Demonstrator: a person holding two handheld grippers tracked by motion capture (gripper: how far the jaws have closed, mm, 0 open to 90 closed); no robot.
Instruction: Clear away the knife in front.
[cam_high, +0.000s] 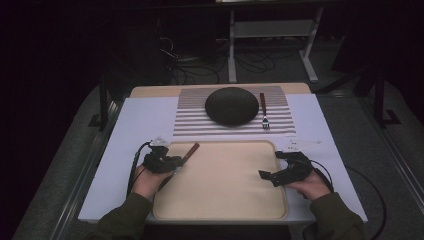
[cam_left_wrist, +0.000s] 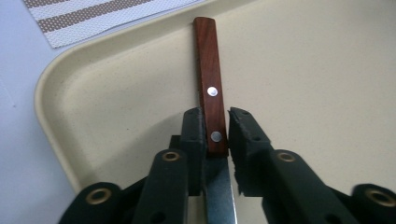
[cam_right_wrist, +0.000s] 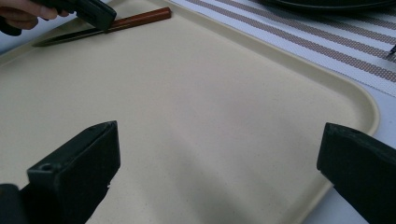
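A knife with a reddish wooden handle (cam_high: 189, 153) (cam_left_wrist: 208, 79) (cam_right_wrist: 140, 18) lies flat on the beige tray (cam_high: 220, 143) (cam_left_wrist: 51, 93) (cam_right_wrist: 369, 112), near its far left corner, with its blade pointing toward the person. My left gripper (cam_high: 172, 162) (cam_left_wrist: 215, 116) straddles the handle where it meets the blade. Its left pad is against the wood and a narrow gap shows at the right pad, so it is open. My right gripper (cam_high: 267, 176) (cam_right_wrist: 219, 135) hovers low over the tray's right side, open wide with nothing between its jaws.
Beyond the tray a striped placemat (cam_high: 190, 117) carries a dark round plate (cam_high: 231, 105) and a wooden-handled fork (cam_high: 263, 111) to its right. A white sheet (cam_high: 140, 120) covers the table. Desk legs and cables stand on the floor behind.
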